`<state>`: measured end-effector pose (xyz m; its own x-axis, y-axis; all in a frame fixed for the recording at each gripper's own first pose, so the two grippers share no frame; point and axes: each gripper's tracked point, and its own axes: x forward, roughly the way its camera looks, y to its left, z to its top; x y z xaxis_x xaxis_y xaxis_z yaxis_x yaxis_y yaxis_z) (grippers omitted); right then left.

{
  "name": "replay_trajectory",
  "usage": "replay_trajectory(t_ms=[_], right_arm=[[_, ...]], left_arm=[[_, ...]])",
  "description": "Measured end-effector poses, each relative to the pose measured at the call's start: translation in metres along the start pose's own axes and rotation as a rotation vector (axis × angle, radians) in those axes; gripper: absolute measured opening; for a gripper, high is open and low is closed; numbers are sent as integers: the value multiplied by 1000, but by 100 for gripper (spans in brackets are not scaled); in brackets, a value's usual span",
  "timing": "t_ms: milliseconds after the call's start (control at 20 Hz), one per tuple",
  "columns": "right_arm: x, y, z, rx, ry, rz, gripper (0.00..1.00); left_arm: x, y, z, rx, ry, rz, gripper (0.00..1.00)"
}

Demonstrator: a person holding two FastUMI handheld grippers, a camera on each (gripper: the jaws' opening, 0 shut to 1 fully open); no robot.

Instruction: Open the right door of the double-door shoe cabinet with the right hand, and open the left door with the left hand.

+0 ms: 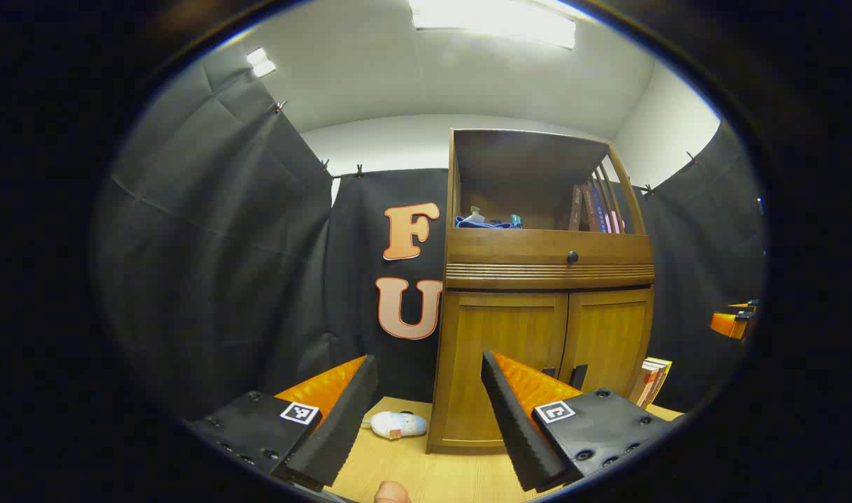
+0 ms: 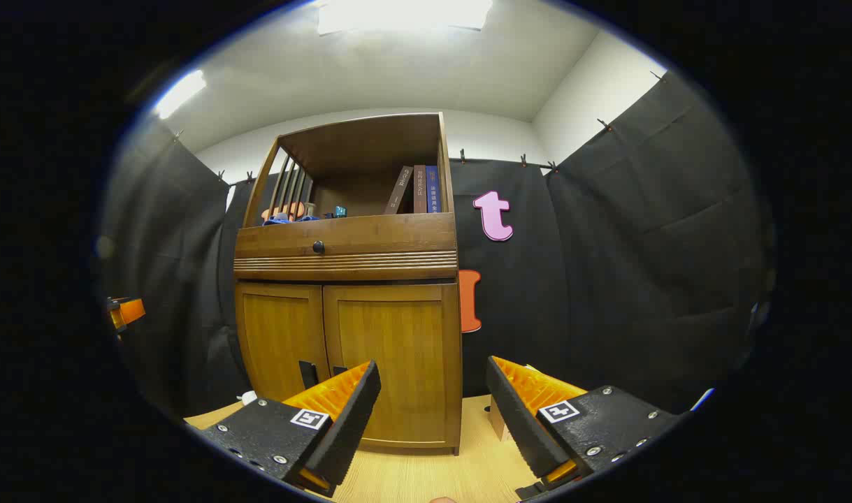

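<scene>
The wooden shoe cabinet stands ahead on a light wood floor with both lower doors closed. In the left gripper view its left door [image 1: 502, 349] and right door [image 1: 611, 342] meet at two dark handles [image 1: 578, 376]. My left gripper [image 1: 428, 363] is open in front of the left door, a short way off, holding nothing. The right gripper [image 1: 733, 321] shows small at the right edge. In the right gripper view the left door [image 2: 279, 342] and right door [image 2: 398, 349] are closed too. My right gripper [image 2: 432, 367] is open and empty, short of the right door's outer edge.
Above the doors are a drawer with a dark knob [image 1: 572, 257] and an open shelf holding books [image 2: 415, 188]. A small white object [image 1: 398, 424] lies on the floor left of the cabinet. Books [image 1: 653, 381] lean against its right side. Black cloth walls surround the booth.
</scene>
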<state>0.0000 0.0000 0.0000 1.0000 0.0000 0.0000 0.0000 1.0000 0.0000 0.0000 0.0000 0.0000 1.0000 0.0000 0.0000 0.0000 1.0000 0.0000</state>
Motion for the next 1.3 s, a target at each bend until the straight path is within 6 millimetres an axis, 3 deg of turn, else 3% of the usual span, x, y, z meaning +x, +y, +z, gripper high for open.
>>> replay_trajectory(t_ms=[50,150,200,650,750,800,1300], right_arm=[[-2,-1,0,-3,2,1,94],[-4,-1,1,-4,1,1,94],[-5,-1,1,-2,1,2,100],[-9,-3,5,2,3,8,100],[-9,-4,5,3,4,5,100],[-9,-5,6,2,5,2,94],[-13,2,3,-16,14,10,94]], left_arm=[[-1,-1,-1,-4,7,-5,97],[-1,-2,-1,-15,18,-14,97],[-1,-3,-2,-18,21,-18,97],[-9,-19,2,-15,31,-69,97],[-8,-19,3,-20,36,-75,97],[-8,-18,3,-21,37,-75,97],[-6,-12,3,-11,34,-67,98]])
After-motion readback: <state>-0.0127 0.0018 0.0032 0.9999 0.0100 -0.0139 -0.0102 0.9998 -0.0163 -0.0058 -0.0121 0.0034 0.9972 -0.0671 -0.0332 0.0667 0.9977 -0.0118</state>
